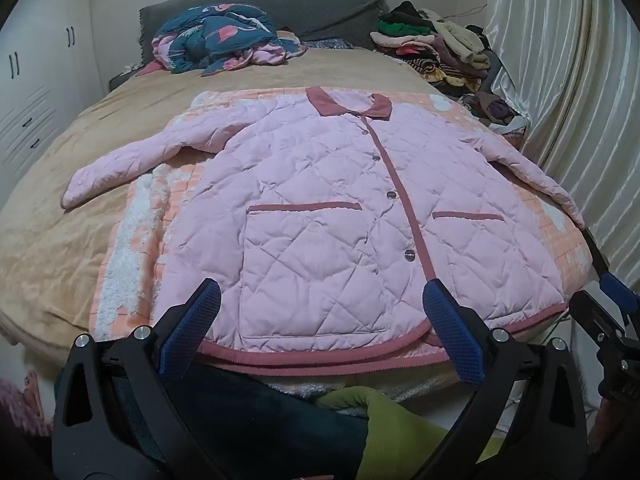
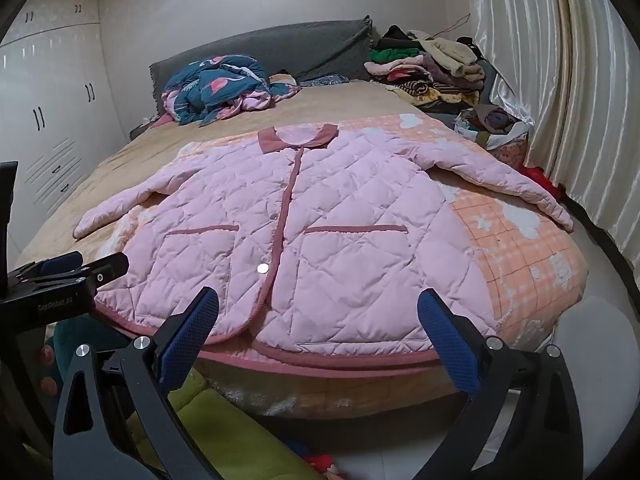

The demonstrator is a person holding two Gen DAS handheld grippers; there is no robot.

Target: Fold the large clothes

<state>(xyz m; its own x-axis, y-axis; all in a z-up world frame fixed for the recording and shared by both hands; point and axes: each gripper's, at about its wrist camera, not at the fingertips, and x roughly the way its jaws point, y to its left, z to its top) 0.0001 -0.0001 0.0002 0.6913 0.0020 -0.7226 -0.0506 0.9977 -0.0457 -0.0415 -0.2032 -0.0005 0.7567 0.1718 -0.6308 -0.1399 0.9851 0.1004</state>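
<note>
Bag (image 2: 496,128) of clothes beside bed's (image 1: 52,184) far right corner; pink jacket (image 1: 320,208) spread flat, hem at near edge; left tool (image 1: 320,312) and right tool (image 2: 320,312) both spread apart, empty.

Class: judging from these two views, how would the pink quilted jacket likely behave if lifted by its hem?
The jacket would probably droop, since its sleeves lie limp on the bed. Puffy quilting suggests it is light for its bulk. The matte, creased cloth probably grips well.
</note>
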